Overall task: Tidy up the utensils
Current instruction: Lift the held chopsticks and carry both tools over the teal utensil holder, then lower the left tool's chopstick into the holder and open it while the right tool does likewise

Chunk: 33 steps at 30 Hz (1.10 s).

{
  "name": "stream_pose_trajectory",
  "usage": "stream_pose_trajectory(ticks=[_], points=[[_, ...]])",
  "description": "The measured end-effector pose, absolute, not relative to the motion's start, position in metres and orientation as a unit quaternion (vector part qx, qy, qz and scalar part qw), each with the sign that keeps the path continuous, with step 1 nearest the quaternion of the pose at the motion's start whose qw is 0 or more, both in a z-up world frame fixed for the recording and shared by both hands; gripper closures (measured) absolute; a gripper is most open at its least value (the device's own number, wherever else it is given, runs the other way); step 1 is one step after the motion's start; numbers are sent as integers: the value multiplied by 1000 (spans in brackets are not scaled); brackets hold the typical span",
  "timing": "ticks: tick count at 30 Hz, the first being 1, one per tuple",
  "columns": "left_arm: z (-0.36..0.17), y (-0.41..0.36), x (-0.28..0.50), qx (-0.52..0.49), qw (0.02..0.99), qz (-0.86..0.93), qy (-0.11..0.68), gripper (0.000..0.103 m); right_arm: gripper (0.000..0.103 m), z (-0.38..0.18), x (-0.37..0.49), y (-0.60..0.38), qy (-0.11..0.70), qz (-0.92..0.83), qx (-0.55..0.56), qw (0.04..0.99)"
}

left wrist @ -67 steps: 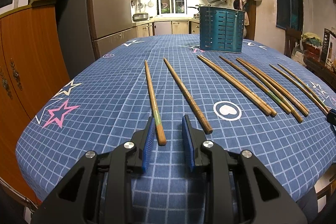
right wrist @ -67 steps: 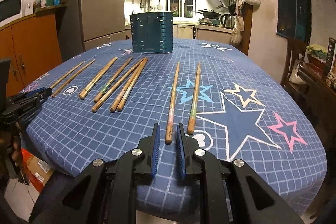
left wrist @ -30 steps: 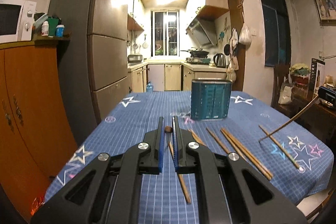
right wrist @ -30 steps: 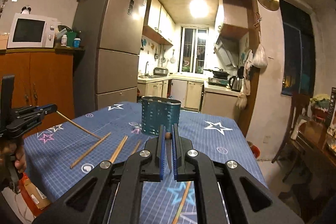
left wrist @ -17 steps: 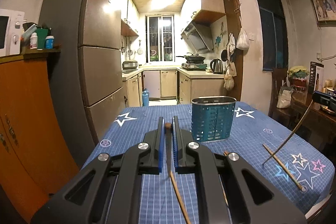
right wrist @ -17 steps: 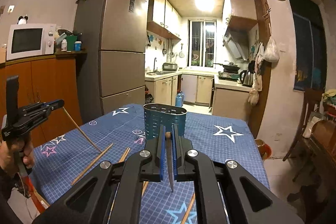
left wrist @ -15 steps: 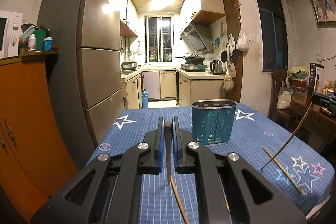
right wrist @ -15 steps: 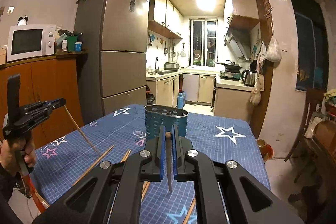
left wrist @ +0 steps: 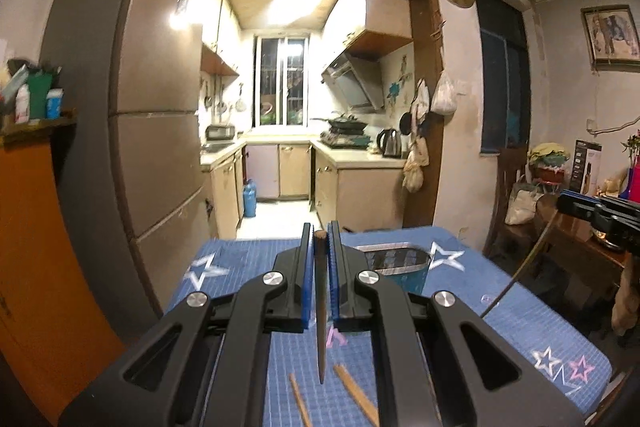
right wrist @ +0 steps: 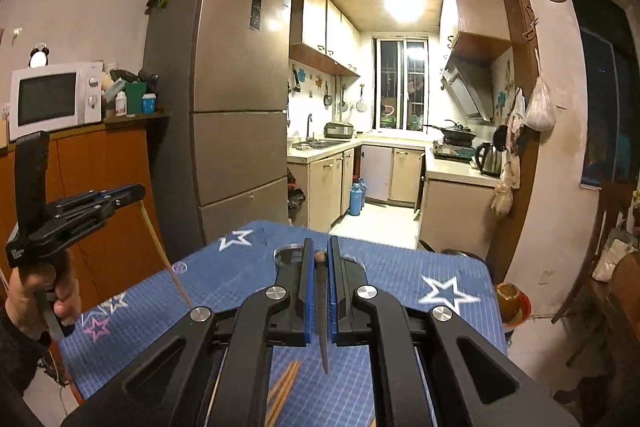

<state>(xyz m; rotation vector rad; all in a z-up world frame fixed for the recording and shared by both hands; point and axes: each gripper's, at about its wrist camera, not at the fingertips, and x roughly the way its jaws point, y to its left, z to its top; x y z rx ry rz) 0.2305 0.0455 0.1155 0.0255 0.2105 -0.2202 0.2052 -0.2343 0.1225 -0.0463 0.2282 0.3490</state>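
Above table: open air is lying over the blue tablecloth (left wrist: 500, 323).
Ahead: the teal utensil holder (left wrist: 404, 269) is standing just beyond both gripped chopsticks.
Below: loose chopsticks (left wrist: 356, 395) are lying on the cloth.
Left side: the fridge (right wrist: 224, 115) is crowding the table edge.

No legible text. The fridge (right wrist: 240, 99) door label, the boxes (left wrist: 586, 167) at the right and the left claw (right wrist: 120, 195) handle marking are too blurred to read.
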Motion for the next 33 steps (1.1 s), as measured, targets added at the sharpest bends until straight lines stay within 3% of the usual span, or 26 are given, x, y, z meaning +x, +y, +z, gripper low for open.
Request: stream_pose_trajectory(ticks=[16,23,33], points=[[196,-11,311,-1,988,-138,73,98,96,214,301,-223,97,177,-20,979],[194,-26,347,-1,987,-137,85,98,96,207,345,-213,120,172,-22,978],[152,-29,393,-4,981,-137,138,98,96,163,390,-211,160,166,-7,973]])
